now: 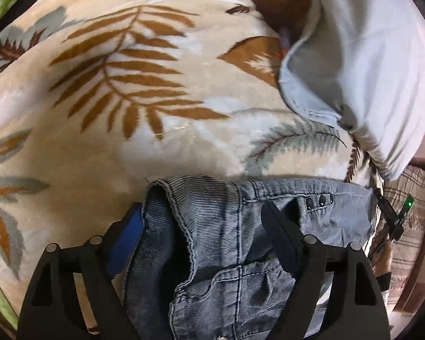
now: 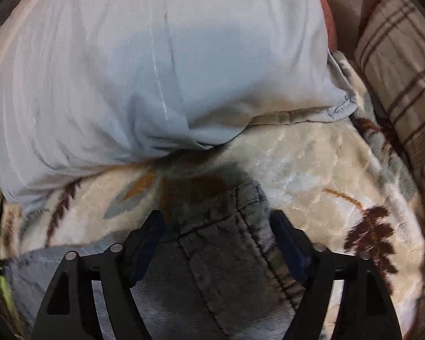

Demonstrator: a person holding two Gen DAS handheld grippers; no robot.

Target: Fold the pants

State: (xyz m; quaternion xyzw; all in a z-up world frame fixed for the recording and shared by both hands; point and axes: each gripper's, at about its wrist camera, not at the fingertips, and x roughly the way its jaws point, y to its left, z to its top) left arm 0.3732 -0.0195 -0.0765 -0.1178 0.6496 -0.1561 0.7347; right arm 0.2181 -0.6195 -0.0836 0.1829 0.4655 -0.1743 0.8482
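Lying across the leaf-print blanket [image 1: 155,147], the jeans [image 1: 226,249] are stretched sideways, waistband toward the pillow [image 2: 155,70]. The left gripper [image 1: 204,215] and right gripper [image 2: 216,223] are spread apart around denim, unpinched.

Both views: heavy fisheye, straight edges bow outward, dark vignette at corners. Left wrist view bright and fairly sharp at centre; pillow [image 1: 376,56] blown out toward top right, blanket [image 1: 155,85] evenly lit w/ faint sheen. Right wrist view dimmer, softer, motion blur at left edge; dark shadow on the pants [image 2: 226,240] betw. the fingers.
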